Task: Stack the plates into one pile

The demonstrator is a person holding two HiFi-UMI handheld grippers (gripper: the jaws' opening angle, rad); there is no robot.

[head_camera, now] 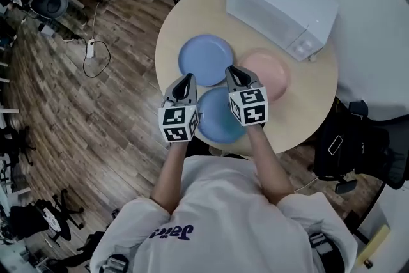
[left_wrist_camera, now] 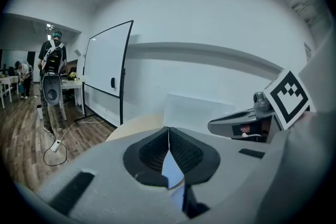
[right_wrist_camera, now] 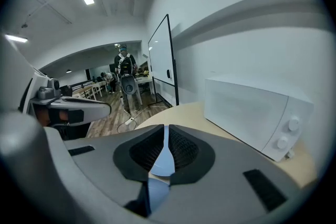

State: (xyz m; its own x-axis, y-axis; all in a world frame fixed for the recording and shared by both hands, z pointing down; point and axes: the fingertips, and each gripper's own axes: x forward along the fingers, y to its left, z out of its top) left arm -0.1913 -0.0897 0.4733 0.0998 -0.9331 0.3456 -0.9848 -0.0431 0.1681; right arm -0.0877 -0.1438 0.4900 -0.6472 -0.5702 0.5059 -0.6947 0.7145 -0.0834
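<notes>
Three plates lie on the round table (head_camera: 307, 115): a blue plate (head_camera: 204, 59) at the back, a pink plate (head_camera: 268, 70) to its right, and a second blue plate (head_camera: 217, 117) nearest me. My left gripper (head_camera: 187, 77) hovers over the near plate's left edge, jaws shut and empty. My right gripper (head_camera: 231, 70) hangs between the near blue plate and the pink one, also shut on nothing. A sliver of blue plate (left_wrist_camera: 171, 169) shows through the left gripper's jaws, and another sliver of blue plate (right_wrist_camera: 161, 162) shows through the right gripper's jaws.
A white microwave (head_camera: 281, 4) stands at the table's back right, seen as a microwave (right_wrist_camera: 252, 113) in the right gripper view. A black bag (head_camera: 358, 147) lies on the floor at right. A cable (head_camera: 96, 54) and chairs are at left. People stand in the far room (left_wrist_camera: 52, 60).
</notes>
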